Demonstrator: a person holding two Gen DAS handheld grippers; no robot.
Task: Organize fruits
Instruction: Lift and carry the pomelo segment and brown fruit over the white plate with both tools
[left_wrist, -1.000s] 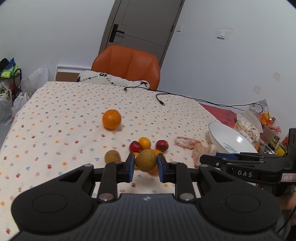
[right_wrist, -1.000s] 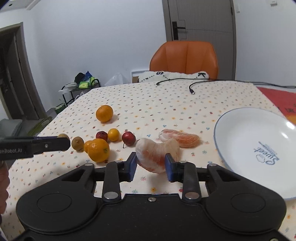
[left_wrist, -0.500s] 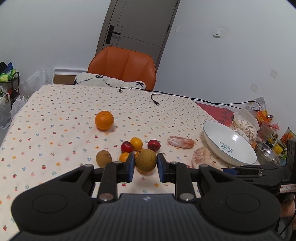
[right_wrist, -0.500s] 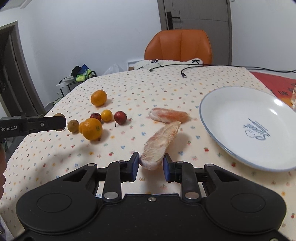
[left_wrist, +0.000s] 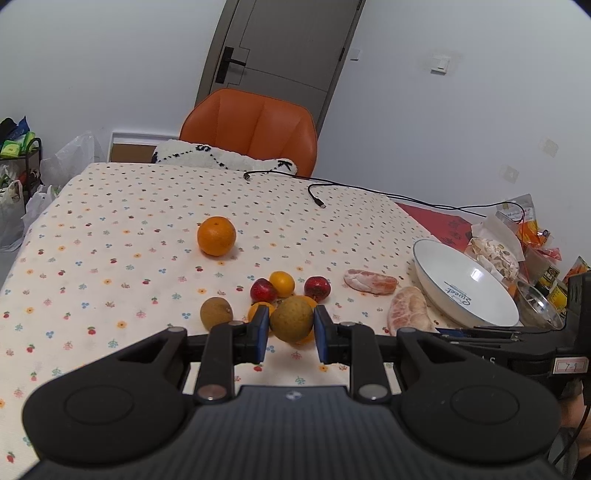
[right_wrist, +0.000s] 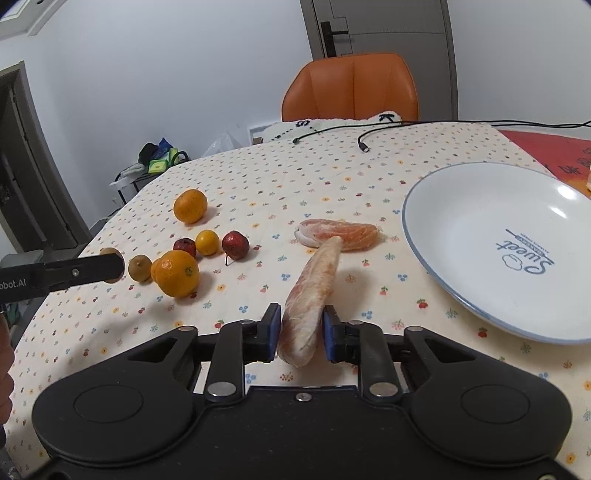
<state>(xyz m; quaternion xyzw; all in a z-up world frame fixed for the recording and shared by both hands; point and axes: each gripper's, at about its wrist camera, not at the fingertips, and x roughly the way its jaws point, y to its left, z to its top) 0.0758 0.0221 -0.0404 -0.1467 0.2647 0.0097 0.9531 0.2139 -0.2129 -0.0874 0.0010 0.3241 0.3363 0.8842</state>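
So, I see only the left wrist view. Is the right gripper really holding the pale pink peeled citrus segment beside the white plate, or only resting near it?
Observer: It is holding it. The right gripper is shut on the pale pink peeled citrus segment. The blue pads clamp its near end, and the far end sticks out forward.
Operator: Good. And what is the orange thing half hidden behind my round brown fruit?
Observer: It is a bumpy orange mandarin. It lies on the flowered tablecloth, and nothing grips it.
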